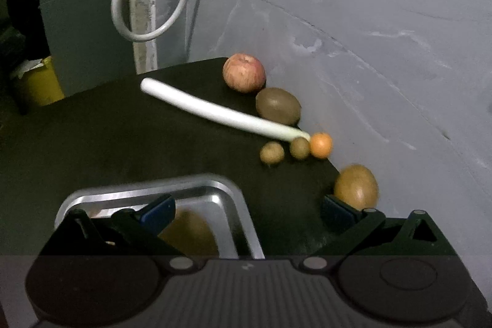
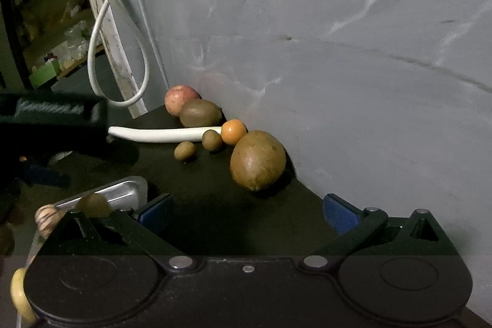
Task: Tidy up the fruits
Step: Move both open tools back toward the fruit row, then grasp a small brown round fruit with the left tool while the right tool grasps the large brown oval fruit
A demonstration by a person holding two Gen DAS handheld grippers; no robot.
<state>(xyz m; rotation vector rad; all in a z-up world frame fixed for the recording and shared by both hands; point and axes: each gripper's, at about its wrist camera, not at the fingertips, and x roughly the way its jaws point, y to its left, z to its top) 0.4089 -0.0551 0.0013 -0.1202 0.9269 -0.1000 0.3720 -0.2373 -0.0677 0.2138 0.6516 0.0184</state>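
Note:
Fruit lies along the grey wall on a black table: a red apple [image 1: 244, 72] [image 2: 180, 99], a kiwi [image 1: 278, 106] [image 2: 200, 112], a small orange [image 1: 320, 145] [image 2: 233, 131], two small brown fruits [image 1: 271, 152] [image 2: 184, 151] and a large brown fruit [image 1: 356, 187] [image 2: 257, 164]. A white leek stalk [image 1: 215, 109] [image 2: 160, 134] lies among them. A metal tray [image 1: 215, 186] [image 2: 123, 191] holds a brown fruit [image 1: 190, 232]. My left gripper [image 1: 247, 212] is open over the tray's right edge. My right gripper [image 2: 247, 212] is open and empty, just short of the large brown fruit.
A grey wall [image 2: 338, 51] bounds the table at the right and back. A white cable loop [image 1: 147, 5] [image 2: 117, 66] hangs by a post at the table's far corner. A yellow bin [image 1: 37, 82] stands beyond the table's left edge. More fruit [image 2: 46, 219] lies left of the tray.

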